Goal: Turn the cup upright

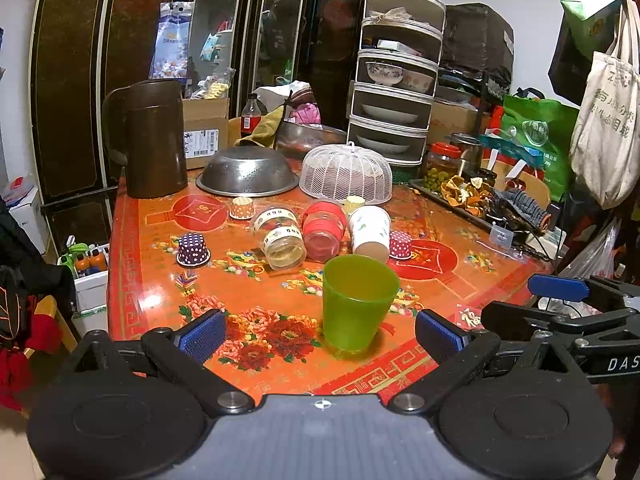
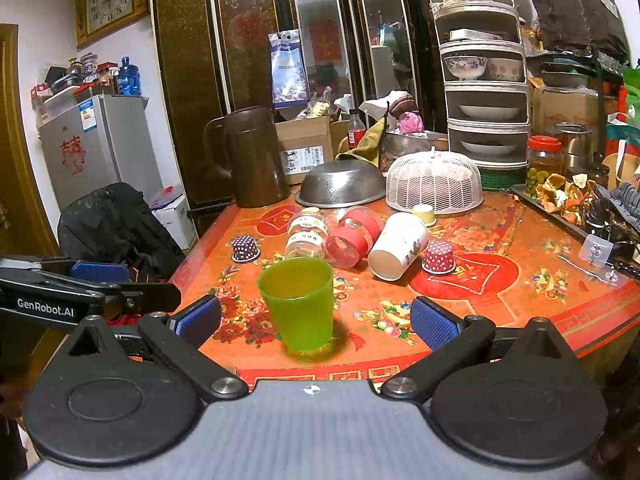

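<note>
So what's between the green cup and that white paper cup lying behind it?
Only bare tablecloth. In the right wrist view, a strip of floral cloth separates the green cup from the white paper cup.

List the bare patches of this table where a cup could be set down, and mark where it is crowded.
Free: the floral strip left of the green cup, below the purple dotted cup; and the red medallion area right of the red dotted cup. Crowded: the row of tipped jars and the paper cup, plus the back by the colander.
</note>
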A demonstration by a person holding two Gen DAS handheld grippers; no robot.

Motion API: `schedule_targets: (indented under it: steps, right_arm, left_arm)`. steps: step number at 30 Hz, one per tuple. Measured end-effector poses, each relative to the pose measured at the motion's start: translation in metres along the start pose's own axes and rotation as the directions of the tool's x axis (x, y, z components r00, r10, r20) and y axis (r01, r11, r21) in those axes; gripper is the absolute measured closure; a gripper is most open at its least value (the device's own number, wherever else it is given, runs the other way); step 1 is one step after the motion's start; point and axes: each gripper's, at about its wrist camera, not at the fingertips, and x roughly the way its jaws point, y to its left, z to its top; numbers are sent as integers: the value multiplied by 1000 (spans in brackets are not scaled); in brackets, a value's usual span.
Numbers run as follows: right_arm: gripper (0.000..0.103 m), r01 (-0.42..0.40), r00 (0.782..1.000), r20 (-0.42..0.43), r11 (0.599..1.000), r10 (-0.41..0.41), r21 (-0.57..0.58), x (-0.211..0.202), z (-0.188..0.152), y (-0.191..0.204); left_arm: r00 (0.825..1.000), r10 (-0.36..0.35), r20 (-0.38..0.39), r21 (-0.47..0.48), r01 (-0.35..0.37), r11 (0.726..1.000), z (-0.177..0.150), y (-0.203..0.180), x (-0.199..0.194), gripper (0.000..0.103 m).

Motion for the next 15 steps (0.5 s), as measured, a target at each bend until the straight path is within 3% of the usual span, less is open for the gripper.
schedule_targets:
  steps: [15]
  right_arm:
    - [1, 4, 1000, 4, 1000, -4, 3, -2, 0, -2]
  left_arm:
    - [1000, 0, -10, 5, 0, 1000, -2, -5, 4, 1]
